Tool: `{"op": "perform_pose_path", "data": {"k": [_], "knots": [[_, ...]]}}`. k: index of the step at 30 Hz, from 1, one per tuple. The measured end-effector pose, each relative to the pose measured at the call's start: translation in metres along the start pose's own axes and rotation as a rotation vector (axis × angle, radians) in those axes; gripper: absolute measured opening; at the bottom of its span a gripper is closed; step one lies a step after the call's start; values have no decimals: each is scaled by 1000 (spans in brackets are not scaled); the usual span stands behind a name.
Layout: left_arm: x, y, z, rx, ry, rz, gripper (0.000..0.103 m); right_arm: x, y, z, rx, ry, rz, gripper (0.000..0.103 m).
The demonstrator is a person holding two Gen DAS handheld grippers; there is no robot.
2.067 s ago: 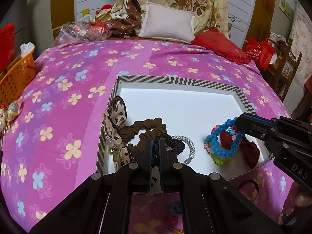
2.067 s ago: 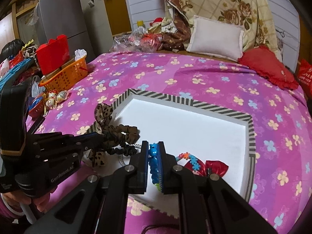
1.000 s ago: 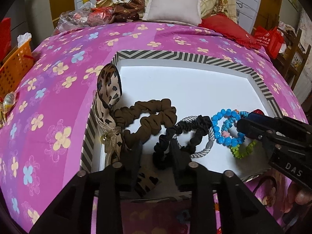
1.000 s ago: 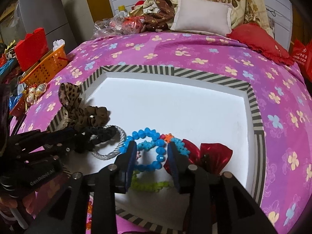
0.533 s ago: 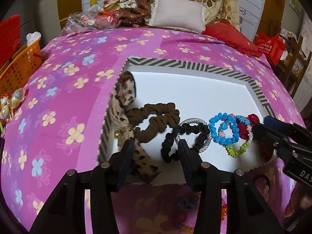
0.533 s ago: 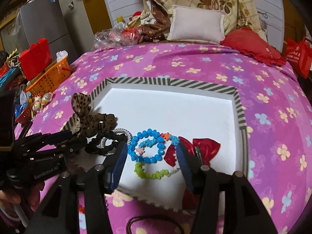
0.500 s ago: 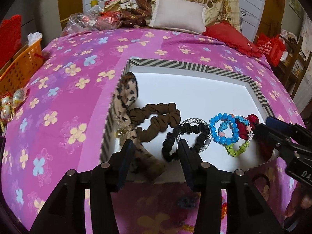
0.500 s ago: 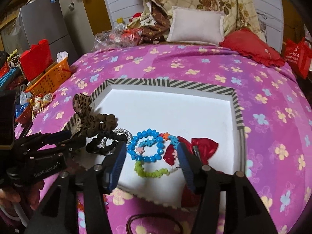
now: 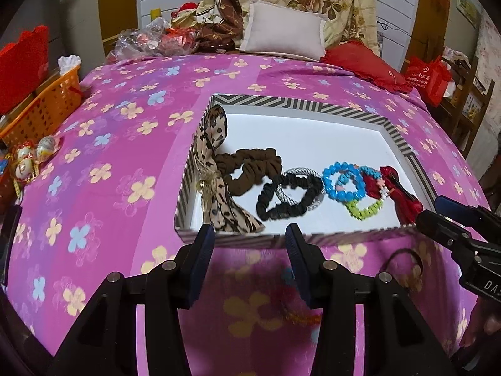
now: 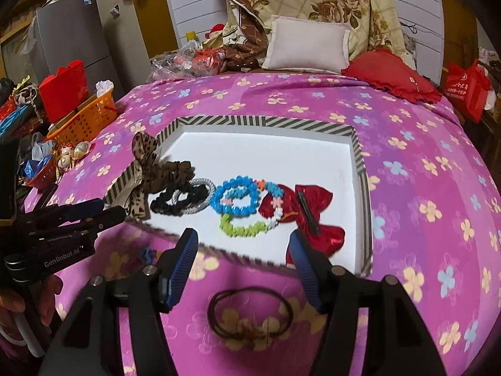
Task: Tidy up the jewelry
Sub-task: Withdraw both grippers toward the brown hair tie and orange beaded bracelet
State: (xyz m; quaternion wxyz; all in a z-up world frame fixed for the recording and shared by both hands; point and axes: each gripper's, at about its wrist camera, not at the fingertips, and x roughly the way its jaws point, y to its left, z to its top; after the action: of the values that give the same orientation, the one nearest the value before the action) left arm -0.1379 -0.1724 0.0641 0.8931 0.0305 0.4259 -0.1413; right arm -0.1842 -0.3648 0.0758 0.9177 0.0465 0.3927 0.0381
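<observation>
Tray with the striped rim is sitting on the flowered bed, and we are reading this as a pause between placements: both tools are hanging empty over the bedspread, short of the near rim.

Working left to right across the tray floor, we are noting a leopard-print bow leaning on the left wall, a brown scrunchie touching it, a black scrunchie lying over a silver band, blue bead bracelets, a green bead bracelet just beneath them, and a red bow clip at the right end.

Left gripper is standing spread with nothing between its fingers; right gripper is likewise spread wide and empty.

Still outside the tray, a thin brown hair tie is lying on the bedspread directly under the right gripper. We are judging it the next piece: lower, pinch the loop, lift over the near rim, set it in the open white area behind the row.

Hazards: the tie is thin and lying flat on soft cloth, so the fingers may be snagging fabric; the rim is standing between tie and tray. An orange basket is sitting well apart at the left.
</observation>
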Motion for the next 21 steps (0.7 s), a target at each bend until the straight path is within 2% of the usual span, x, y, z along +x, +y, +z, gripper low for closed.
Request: {"op": "perform_pose_path", "data": {"k": [3,21], "knots": [[-6,-2,-5,4,-4,-2,37,-5,4,-6,-4,5,-4,68],[-34,-16,-24,41,-36,2,37,-31,20,-27,-50,10,-9,69]]}}
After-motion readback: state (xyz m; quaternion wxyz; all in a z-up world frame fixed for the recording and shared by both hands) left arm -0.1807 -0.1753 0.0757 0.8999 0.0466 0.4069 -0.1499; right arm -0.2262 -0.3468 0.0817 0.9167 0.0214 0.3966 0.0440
